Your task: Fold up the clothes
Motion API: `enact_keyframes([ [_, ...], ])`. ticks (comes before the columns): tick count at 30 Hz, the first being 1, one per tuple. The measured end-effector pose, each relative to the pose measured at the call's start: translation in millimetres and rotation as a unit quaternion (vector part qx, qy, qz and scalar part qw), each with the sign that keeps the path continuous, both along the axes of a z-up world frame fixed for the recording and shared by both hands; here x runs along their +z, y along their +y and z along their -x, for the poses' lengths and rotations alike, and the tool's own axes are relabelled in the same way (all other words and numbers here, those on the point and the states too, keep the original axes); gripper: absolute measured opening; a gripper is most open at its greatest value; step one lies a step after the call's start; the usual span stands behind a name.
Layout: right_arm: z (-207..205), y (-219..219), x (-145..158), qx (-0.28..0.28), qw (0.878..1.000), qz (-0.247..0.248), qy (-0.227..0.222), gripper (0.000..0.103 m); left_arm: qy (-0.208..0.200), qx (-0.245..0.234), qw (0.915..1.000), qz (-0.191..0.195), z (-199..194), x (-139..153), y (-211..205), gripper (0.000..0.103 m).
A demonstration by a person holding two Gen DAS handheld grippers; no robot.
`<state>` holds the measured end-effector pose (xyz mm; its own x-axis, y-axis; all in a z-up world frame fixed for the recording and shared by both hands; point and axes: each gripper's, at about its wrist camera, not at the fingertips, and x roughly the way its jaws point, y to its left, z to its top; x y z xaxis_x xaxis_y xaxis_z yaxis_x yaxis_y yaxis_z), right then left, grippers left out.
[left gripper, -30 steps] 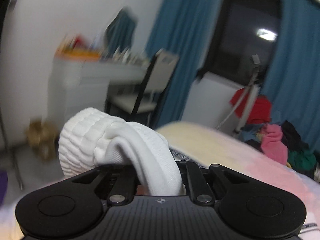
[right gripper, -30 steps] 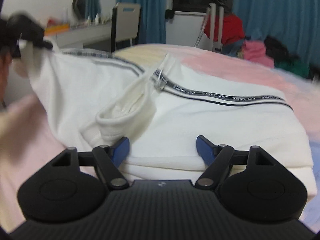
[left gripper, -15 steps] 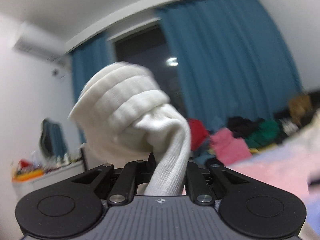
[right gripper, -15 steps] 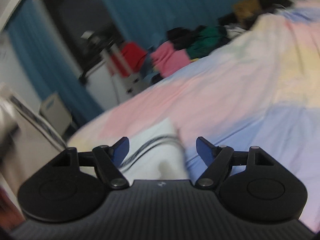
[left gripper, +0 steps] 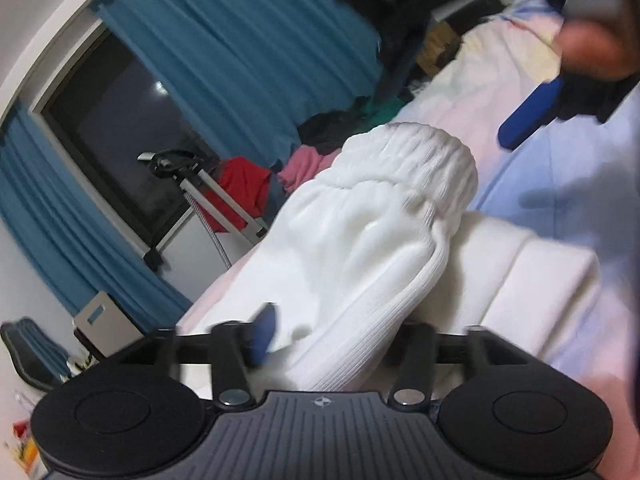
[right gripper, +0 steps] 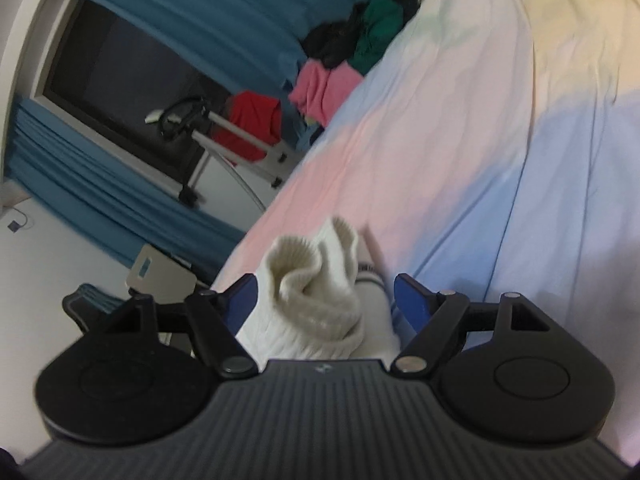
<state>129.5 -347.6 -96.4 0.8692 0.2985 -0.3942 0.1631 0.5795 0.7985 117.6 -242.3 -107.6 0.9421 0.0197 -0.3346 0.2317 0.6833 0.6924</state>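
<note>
A white garment with a ribbed cuff [left gripper: 404,184] lies between the fingers of my left gripper [left gripper: 332,336]; the jaws stand apart with the sleeve draped through them over the folded white garment [left gripper: 532,280] on the bed. My right gripper [right gripper: 326,300] is open, its blue pads either side of a ribbed cuff [right gripper: 312,280] and a black-striped part of the same garment, not closed on it. The right gripper's blue finger [left gripper: 528,116] and the hand holding it show at the upper right of the left wrist view.
A pastel pink, blue and yellow bedsheet [right gripper: 500,128] covers the bed. A pile of pink, green, black and red clothes [right gripper: 340,64] lies at the far edge by a stand [right gripper: 224,144]. Blue curtains [left gripper: 248,48] and a dark window sit behind.
My left gripper has swung down over the bed and its jaws have opened from the clamped sleeve. The right gripper has moved over the cuff, still open.
</note>
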Motion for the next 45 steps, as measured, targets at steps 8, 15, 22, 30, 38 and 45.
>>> enact_keyframes([
  [8, -18.5, 24.4, -10.8, 0.056, 0.998, -0.007, 0.018, 0.078, 0.052, 0.009, 0.9986, -0.006, 42.0, 20.0, 109.2, 0.065],
  [15, -20.3, 54.8, 4.4, 0.076, 0.989, 0.123, -0.005, 0.060, 0.065, 0.005, 0.9976, 0.026, 54.4, 16.1, 161.1, 0.035],
  [22, 15.9, 53.6, 29.4, 0.068, 0.983, 0.165, -0.049, 0.042, 0.121, -0.030, 0.9888, 0.083, 79.9, 32.3, 198.0, 0.025],
  [30, 11.3, 42.8, -4.3, 0.052, 0.987, 0.150, 0.006, 0.043, 0.154, -0.023, 0.9785, 0.136, 67.6, 25.4, 206.1, 0.026],
  [38, 9.2, 44.5, -6.8, 0.039, 0.988, 0.149, 0.031, 0.078, 0.148, -0.016, 0.9799, 0.133, 67.2, 23.2, 204.9, 0.028],
  [45, -13.3, 39.4, -41.8, 0.082, 0.993, 0.058, 0.056, 0.087, 0.151, -0.016, 0.9793, 0.134, 58.0, 21.8, 207.8, 0.032],
])
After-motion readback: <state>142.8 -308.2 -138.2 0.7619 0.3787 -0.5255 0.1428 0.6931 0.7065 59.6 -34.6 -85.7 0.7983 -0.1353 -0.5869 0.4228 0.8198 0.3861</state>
